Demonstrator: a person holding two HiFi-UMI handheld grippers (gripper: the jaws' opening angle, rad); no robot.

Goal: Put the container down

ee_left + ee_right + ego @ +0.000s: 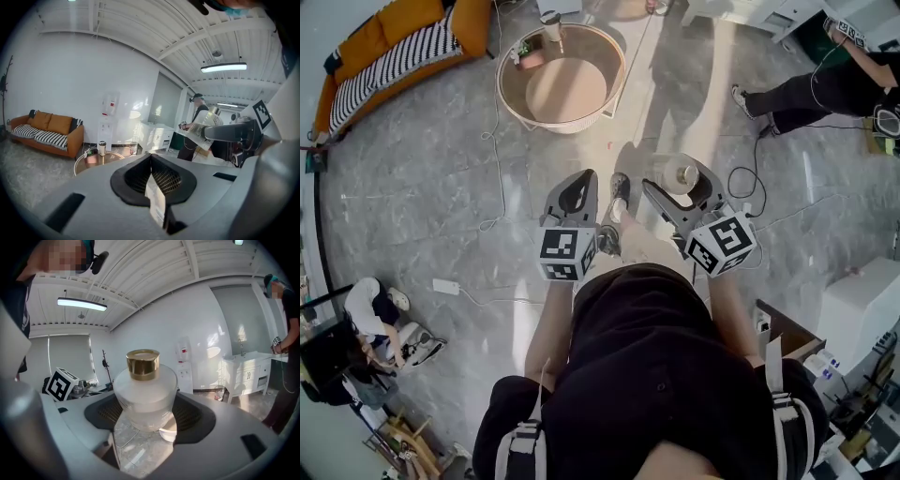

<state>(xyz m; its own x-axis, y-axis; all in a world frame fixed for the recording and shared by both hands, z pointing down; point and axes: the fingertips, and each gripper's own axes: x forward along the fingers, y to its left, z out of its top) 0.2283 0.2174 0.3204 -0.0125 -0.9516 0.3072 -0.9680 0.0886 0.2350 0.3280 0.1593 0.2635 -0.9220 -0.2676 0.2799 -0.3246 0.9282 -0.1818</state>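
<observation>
While the left gripper (pixel 151 164) sits closed, the right gripper (pixel 149 414) clamps the container (pixel 145 387).

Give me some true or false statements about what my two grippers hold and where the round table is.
1. The right gripper is shut on a gold-capped container. True.
2. The left gripper holds a bottle. False: its jaws are together with nothing between them.
3. The container rests on the round table. False: it is held in the air, apart from the table.
4. A cup stands on the round table. True.
5. The sofa is blue. False: it is orange, with striped cushions.
</observation>
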